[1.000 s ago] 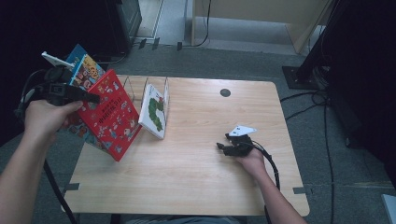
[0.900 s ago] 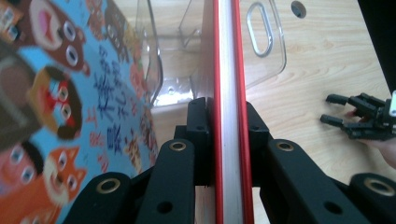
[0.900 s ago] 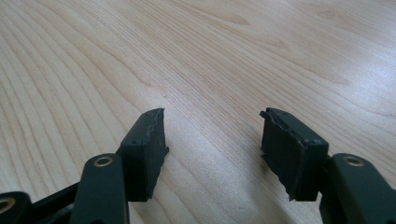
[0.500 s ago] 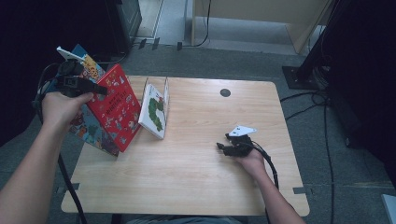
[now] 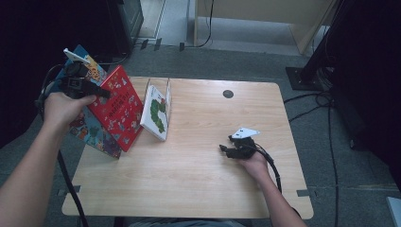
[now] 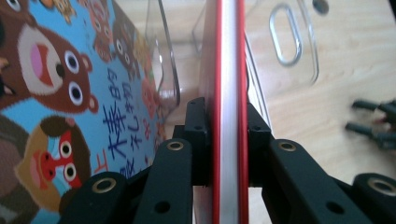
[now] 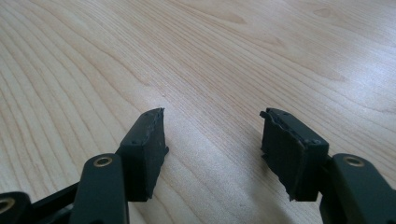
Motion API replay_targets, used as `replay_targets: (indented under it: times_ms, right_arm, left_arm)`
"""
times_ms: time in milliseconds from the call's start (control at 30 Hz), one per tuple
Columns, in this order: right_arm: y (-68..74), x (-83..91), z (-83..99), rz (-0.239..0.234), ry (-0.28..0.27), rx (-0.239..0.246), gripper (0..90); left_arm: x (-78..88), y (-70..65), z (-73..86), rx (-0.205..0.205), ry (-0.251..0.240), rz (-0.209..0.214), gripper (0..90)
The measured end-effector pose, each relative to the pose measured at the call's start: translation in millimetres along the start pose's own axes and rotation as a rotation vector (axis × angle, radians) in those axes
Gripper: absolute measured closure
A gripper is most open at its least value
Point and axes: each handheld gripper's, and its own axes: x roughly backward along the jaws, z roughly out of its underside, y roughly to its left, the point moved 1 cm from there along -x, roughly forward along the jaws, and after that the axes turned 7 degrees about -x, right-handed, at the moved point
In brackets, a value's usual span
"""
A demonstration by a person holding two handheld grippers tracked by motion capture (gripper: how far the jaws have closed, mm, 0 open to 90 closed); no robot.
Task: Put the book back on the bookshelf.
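In the high view, the left gripper is at the upper left of the frame, held in the person's left hand. Its jaws pinch the top edge of a red book, which stands tilted at the left edge of the wooden table. Just behind the red book leans a blue picture book. To the right of the red book, a white book with a green caterpillar stands in a clear rack. The right gripper lies low on the table at the centre right, well apart from the books.

In the left gripper view, the red book runs up the middle, and both pads press its covers. The jaws have just been opening a little, with the book between them. The blue picture book is at the left, the clear rack at the upper right.

In the right gripper view, the jaws are spread apart above the bare table, and nothing is between them.
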Motion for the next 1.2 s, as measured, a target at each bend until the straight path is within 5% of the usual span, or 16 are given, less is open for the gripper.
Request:
replay_targets:
  times_ms: [333,500,633,1200]
  right_arm:
    - [0.0,0.0,0.0,0.000,0.000,0.001,39.3]
    - [0.3,0.1,0.1,0.001,0.000,-0.002,39.4]
    - [0.3,0.1,0.1,0.001,0.000,-0.001,39.4]
    - [0.9,0.2,0.3,0.002,0.001,-0.006,39.5]
  left_arm:
    - [-5.8,-2.9,-0.3,-0.029,0.066,0.018,76.6]
    - [-11.7,-2.6,-2.1,-0.014,0.117,0.047,75.0]
    - [-13.6,-1.2,-3.2,0.014,0.157,0.022,78.9]
    - [-12.6,12.6,-32.6,0.117,0.050,-0.005,79.7]
